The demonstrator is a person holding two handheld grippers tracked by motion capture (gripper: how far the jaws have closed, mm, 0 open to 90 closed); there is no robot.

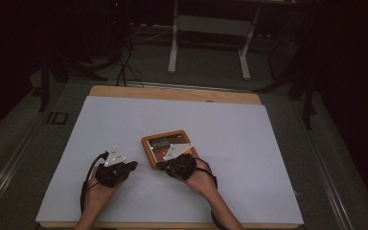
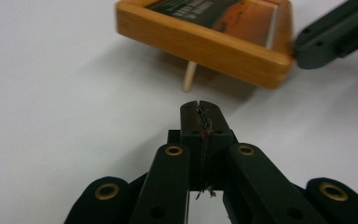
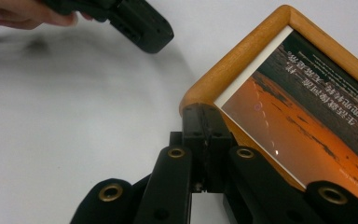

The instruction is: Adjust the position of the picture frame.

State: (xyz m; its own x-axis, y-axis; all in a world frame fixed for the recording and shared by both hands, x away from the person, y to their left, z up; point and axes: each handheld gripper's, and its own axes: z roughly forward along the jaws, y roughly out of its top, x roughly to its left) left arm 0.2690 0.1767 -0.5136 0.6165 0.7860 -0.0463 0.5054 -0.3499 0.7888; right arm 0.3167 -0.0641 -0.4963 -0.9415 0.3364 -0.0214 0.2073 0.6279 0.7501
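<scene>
A wooden-framed picture with an orange-and-black print [image 1: 167, 146] lies near the middle of the white-topped desk [image 1: 249, 143]. The right gripper [image 3: 205, 122], jaws pressed together, touches the frame's near corner. The left gripper [image 2: 202, 114], jaws likewise closed on nothing, sits just beside the frame.

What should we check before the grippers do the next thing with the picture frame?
1. Left gripper free to act: ok, shut on nothing.
2. Right gripper at the orange wooden picture frame: ok, closed tip at its corner.
3. Right gripper actually clamping the frame: cannot tell.
4. Frame lying flat: not ok, tilted up on its thin wooden peg.
5. Space on the white table around it: ok.
</scene>
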